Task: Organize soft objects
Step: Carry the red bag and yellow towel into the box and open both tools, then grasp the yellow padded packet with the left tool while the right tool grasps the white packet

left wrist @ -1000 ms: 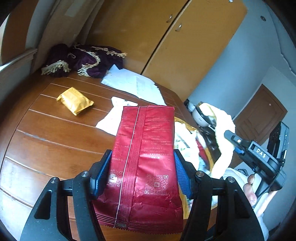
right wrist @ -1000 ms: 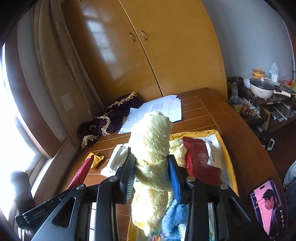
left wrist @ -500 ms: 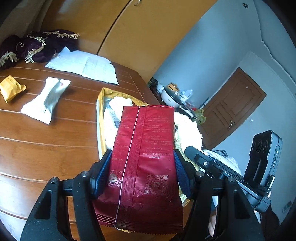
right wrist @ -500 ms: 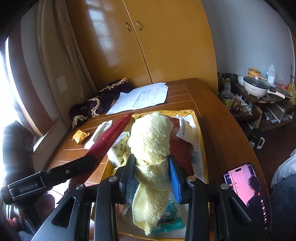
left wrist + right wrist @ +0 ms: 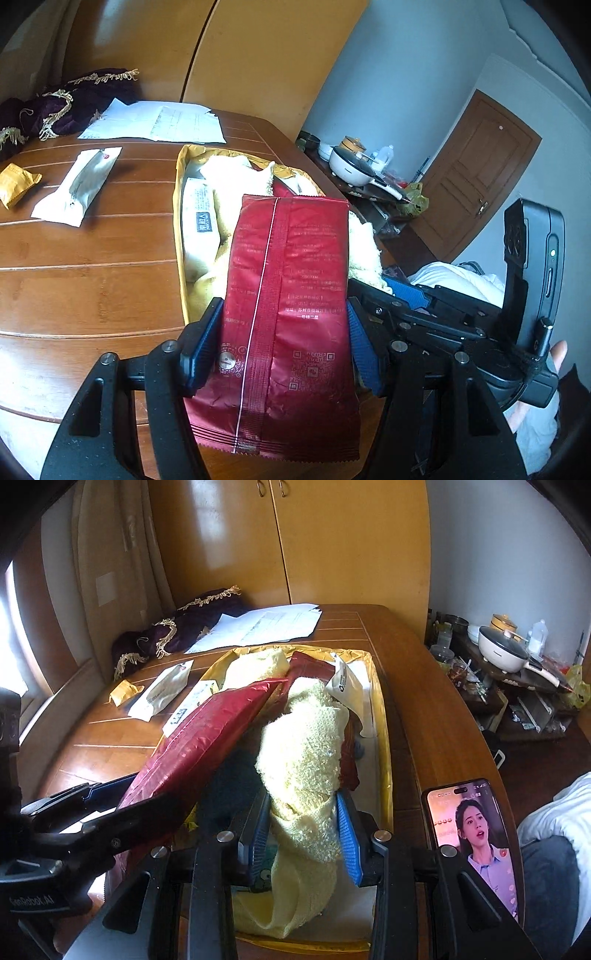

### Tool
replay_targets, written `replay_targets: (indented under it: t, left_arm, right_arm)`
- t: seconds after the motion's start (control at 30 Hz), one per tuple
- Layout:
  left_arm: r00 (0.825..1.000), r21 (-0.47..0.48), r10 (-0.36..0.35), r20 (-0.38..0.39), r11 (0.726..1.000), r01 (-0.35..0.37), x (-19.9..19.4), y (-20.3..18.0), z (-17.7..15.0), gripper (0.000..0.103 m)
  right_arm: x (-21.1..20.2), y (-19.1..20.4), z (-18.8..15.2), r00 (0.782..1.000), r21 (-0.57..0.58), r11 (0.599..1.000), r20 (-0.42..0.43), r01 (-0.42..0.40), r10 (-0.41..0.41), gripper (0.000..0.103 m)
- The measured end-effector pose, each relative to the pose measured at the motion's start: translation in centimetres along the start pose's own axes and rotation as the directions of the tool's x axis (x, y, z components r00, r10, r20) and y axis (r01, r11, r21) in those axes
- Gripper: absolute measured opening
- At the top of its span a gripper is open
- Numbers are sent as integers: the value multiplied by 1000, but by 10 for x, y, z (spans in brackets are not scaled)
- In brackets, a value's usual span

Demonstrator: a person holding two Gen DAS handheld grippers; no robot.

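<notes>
My left gripper [image 5: 282, 339] is shut on a dark red foil packet [image 5: 288, 295], held over the near end of a yellow tray [image 5: 179, 206]. In the right wrist view the same red packet [image 5: 207, 734] slants over the yellow tray [image 5: 386, 738] from the left. My right gripper [image 5: 304, 823] is shut on a pale yellow knitted cloth [image 5: 306, 753], which hangs down into the tray. The tray holds another yellow cloth [image 5: 255, 664], a red packet [image 5: 314, 664] and white packets [image 5: 345, 683].
On the wooden table [image 5: 92, 258], left of the tray, lie a white packet [image 5: 79, 184] and a small yellow packet [image 5: 16, 182]. Papers [image 5: 159, 122] and a purple fringed cloth [image 5: 62, 103] sit at the back. A phone [image 5: 476, 842] lies at the table's right edge.
Both grippers have moved in over the tray. The red packet now hangs above the tray's near end, and the yellow cloth has come lower into the tray. Neither grip has altered.
</notes>
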State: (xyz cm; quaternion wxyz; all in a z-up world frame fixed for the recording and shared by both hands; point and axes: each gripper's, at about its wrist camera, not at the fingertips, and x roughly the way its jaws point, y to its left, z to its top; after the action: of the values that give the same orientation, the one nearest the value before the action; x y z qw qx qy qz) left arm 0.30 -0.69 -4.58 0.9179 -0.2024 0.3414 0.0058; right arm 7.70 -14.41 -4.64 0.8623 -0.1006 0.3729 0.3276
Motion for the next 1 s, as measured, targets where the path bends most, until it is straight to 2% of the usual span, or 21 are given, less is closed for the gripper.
replay_targets:
  t: [0.13,0.2,0.33,0.5,0.63,0.8,0.9,1.0]
  left_arm:
    - [999,69,30,9,997,-31,3,-8,-5,66]
    - [1000,57,0,6,998,0,1,-5,-3,69]
    - [994,-34,-105,-1,994,105,-6,13,3,71]
    - [984,-57,-133,120,988,140,-32,27,9,73]
    - [975,-70,-85,205,992,101,-53,47,14,76]
    - [967,-169,10,256,985,35,-74,90,21,76]
    - [957,-230,74,282,973,-8,-87,120,23,76]
    - [937,-283,162,310,956,-72,-99,147,24,76]
  right_arm:
    - [-2,-3,3,1000,18,1000,1,-1,1,41]
    - [-5,-5,5,1000,32,999,8,5,-6,43]
    - [-16,-7,12,999,70,997,45,19,-22,43]
    - [-33,0,25,994,100,995,108,-5,-6,48]
    - [-41,19,34,987,81,993,143,-85,72,51]
    - [-40,60,48,963,34,975,167,-220,212,60]
    - [-31,89,56,943,17,951,142,-307,302,63]
    - [-9,117,69,927,32,929,83,-369,365,65]
